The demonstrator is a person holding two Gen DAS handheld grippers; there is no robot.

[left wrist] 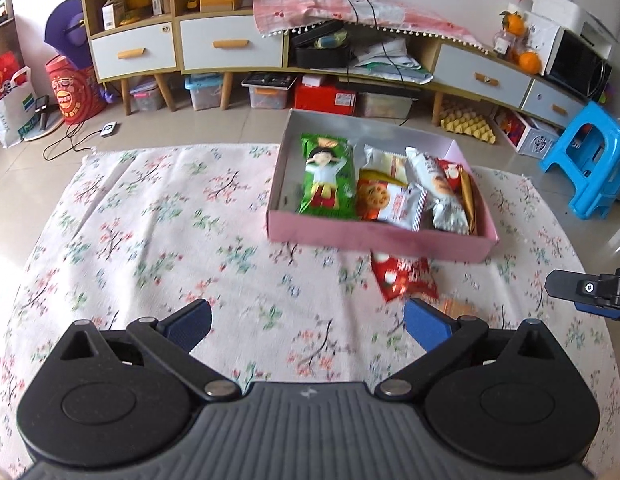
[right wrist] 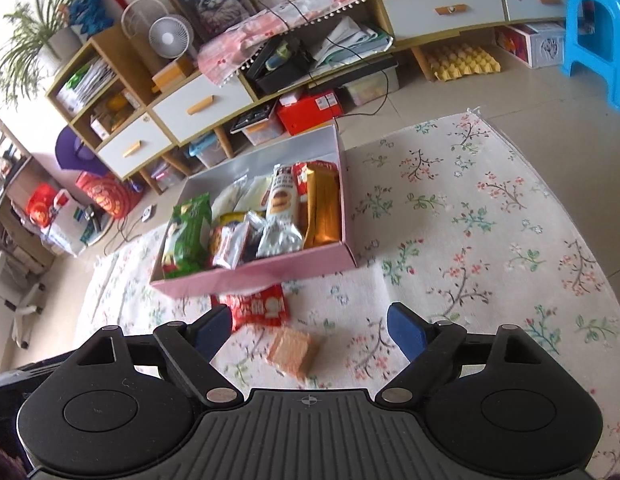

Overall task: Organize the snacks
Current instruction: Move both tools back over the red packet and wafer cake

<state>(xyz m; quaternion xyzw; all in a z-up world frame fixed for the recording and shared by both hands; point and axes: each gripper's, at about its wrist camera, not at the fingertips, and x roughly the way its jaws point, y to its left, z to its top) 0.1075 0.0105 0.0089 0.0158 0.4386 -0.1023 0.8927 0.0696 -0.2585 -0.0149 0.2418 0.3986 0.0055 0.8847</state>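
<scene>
- Daylight is flooding in evenly; glare is washing out the rug (left wrist: pixel 5 264) at the left edge
- Fisheye is bending the cabinet (left wrist: pixel 229 46); motion blur is smearing the red packet (left wrist: pixel 406 278)

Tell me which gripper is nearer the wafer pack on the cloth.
Right. The right gripper hangs open just above the wafer pack. The left gripper sits off to the side, the pack beyond its right finger.

A floral rug (left wrist: pixel 149 216) is covering the tiled floor. A pink box (left wrist: pixel 374 240) of snacks is sitting on it. A red packet (left wrist: pixel 406 280) and a wafer pack (right wrist: pixel 293 350) are lying just nearer.
</scene>
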